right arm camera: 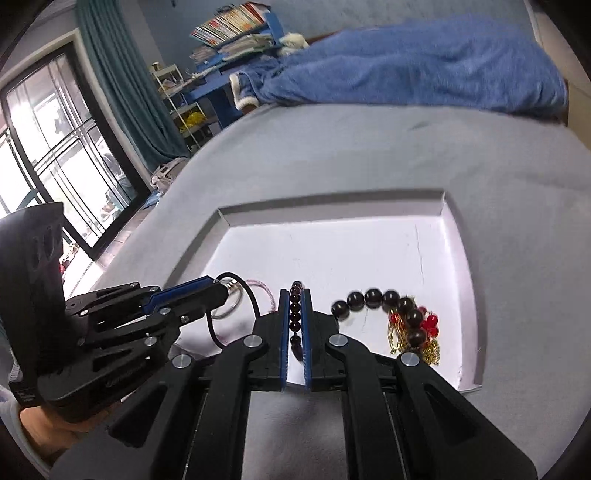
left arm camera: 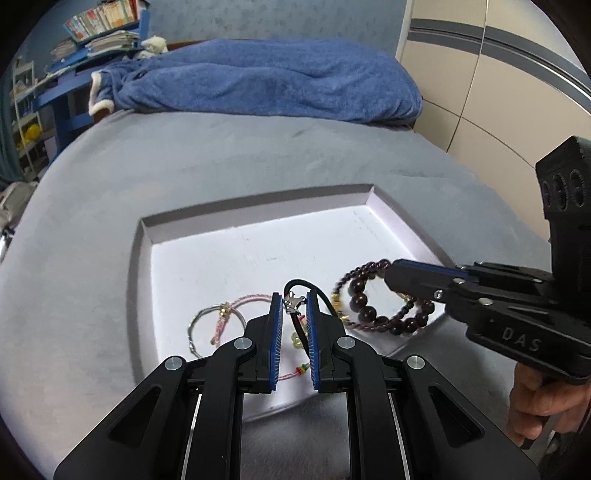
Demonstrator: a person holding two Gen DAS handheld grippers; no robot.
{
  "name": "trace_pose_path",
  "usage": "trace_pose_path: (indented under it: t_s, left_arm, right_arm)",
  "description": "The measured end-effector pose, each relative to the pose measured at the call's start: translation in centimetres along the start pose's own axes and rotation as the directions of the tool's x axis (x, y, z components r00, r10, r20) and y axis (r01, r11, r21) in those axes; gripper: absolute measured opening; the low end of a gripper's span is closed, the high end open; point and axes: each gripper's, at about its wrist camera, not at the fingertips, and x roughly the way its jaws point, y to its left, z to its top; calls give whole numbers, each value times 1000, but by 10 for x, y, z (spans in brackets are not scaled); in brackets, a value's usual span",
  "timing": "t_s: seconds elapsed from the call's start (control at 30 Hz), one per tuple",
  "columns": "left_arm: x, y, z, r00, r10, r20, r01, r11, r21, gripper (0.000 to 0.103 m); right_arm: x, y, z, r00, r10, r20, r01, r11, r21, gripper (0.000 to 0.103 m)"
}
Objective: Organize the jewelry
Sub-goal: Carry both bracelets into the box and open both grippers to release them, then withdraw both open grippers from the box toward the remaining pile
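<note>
A shallow white tray [left arm camera: 258,243] lies on the grey bed, also in the right wrist view [right arm camera: 332,251]. My left gripper [left arm camera: 294,301] is shut on a black cord bracelet [left arm camera: 325,295] with a silver clasp; the cord loops out to the right. My right gripper [right arm camera: 294,299] is shut on a strand of small dark beads [right arm camera: 294,314], seen from the left view [left arm camera: 369,271]. Large dark beads [left arm camera: 369,314] and gold chain [right arm camera: 399,332] with red beads lie in the tray's near right. A pink and silver cord bracelet [left arm camera: 218,317] lies near left.
A rumpled blue blanket [left arm camera: 266,81] lies across the far end of the bed. A blue shelf with books [right arm camera: 236,33] stands beyond it. A glass door and teal curtain [right arm camera: 122,85] are at the left. A wardrobe [left arm camera: 498,92] stands at the right.
</note>
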Motion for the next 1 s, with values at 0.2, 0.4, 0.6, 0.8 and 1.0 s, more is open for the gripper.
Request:
trace_pose_path:
  t_s: [0.2,0.4,0.6,0.8,1.0]
  left_arm:
    - [15,-1,-6,999,37,-35,-37,999,23,14]
    - [22,-3,-9,996,64,-57,-62,997,50,14]
    - [10,-5,-15,995,93,-21,-92,993,71,51]
    - [-6,-7,-20,995,97,13,-98,993,72,54]
    - [-21,-6,-30,995,92,27,-93,994,54,65]
  right_arm:
    - [6,-16,-12,997,-66,-28,66,998,2,6]
    - [10,-21,-16,993,-111,-44,111,994,-21,6]
    - [-1,-18,-21,992,-124,-19,123,991,-44,14]
    - [-18,-14,-28,991,-130,26,131,989,-65,36]
    - [-33,-5,-40,991,-121,49,125,988,-88,44]
